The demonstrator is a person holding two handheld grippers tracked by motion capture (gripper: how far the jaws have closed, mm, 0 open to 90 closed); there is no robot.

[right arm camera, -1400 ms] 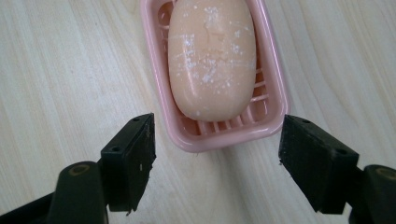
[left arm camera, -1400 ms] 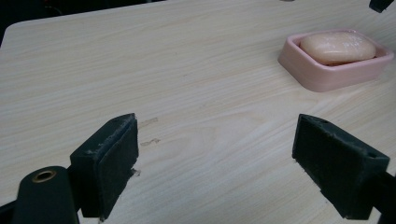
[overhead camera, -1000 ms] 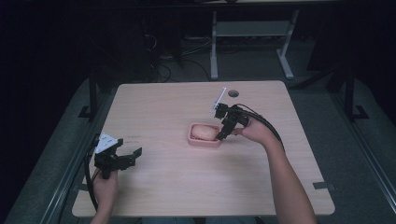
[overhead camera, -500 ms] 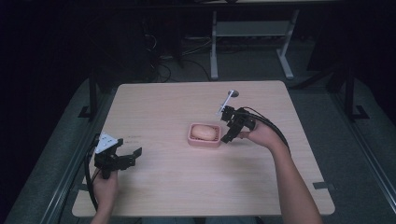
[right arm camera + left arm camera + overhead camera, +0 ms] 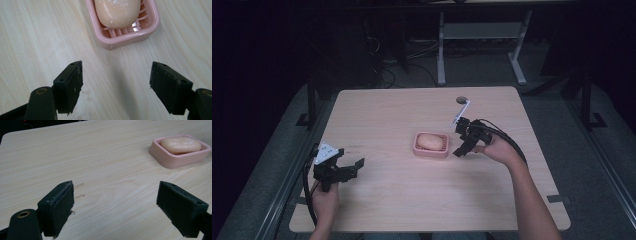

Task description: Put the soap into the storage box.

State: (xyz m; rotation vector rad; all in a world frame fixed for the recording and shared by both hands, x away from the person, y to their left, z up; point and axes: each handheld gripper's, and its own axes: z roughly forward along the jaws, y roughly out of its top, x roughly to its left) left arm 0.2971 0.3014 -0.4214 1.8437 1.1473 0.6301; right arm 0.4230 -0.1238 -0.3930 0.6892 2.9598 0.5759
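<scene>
— Pink plastic, that soap dish (image 5: pixel 430 145), sitting mid-table (image 5: pixel 402 205), a shade toward the right edge, with a pale bar of soap (image 5: pixel 431 141) lying in it.

— And the right gripper (image 5: pixel 462 145) hangs just beside the dish's right side, jaws spread wide, gripping nothing.

— The left gripper (image 5: pixel 354 165)?

— Near the left edge, well apart from the dish, jaws wide open too, empty.

— How will that soap handle?

— Slippery, I'd guess, firm but easy to dent. Pinch it across the narrow sides, low down. The dish looks light and stiff; its rim is the safer hold.
</scene>
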